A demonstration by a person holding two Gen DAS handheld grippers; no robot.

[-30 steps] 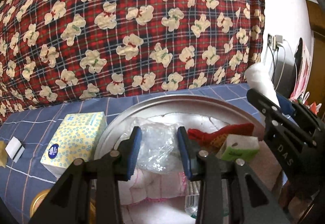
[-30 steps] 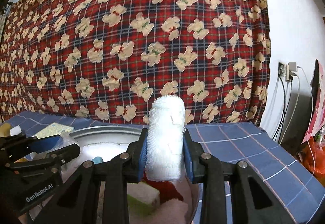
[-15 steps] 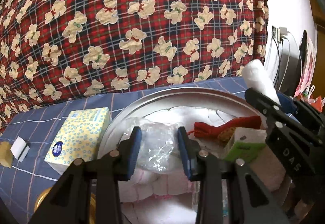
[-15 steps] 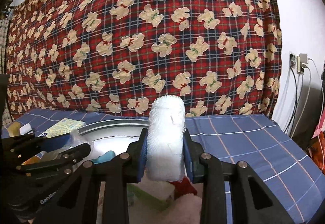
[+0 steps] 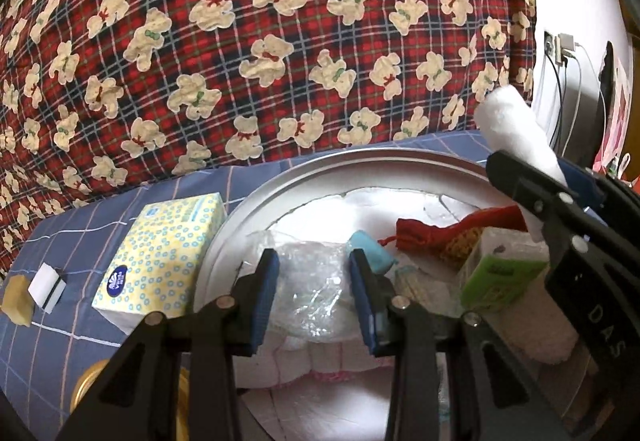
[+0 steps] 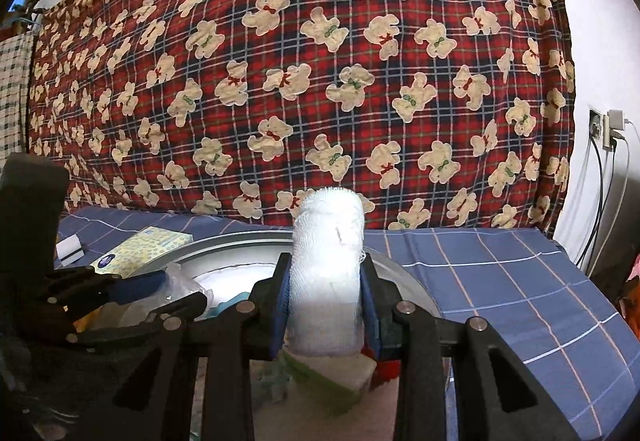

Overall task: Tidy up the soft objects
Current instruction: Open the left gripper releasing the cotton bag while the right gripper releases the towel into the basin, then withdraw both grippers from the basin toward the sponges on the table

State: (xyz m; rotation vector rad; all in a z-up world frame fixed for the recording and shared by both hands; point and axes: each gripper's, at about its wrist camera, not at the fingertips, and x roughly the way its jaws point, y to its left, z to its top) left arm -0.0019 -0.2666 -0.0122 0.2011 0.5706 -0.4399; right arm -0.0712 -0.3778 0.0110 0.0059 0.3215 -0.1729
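The right tongs (image 6: 326, 305) are clamping an upright white gauze roll (image 6: 327, 273) between their blue pads, holding it above the near side of the round metal basin (image 5: 320, 169). The left tongs (image 5: 314, 297) are gripping a crumpled clear plastic bag (image 5: 316, 281), pinched between both pads, over the middle of the basin.

The risk, as I judge it, is slippage. The bag is thin and slick, so a light pinch may be letting it slide out and drop back among the things in the basin: a red pouch (image 5: 424, 235), a green-and-white pack (image 5: 500, 273) and a teal piece (image 5: 370, 253). The roll is soft and could be squashing or tilting under the clamp. Both tongs are working close together above the basin, so a careless swing could knock them into each other. The yellow tissue box (image 5: 160, 261) is lying just left of the basin on the blue checked cloth (image 6: 500, 273).
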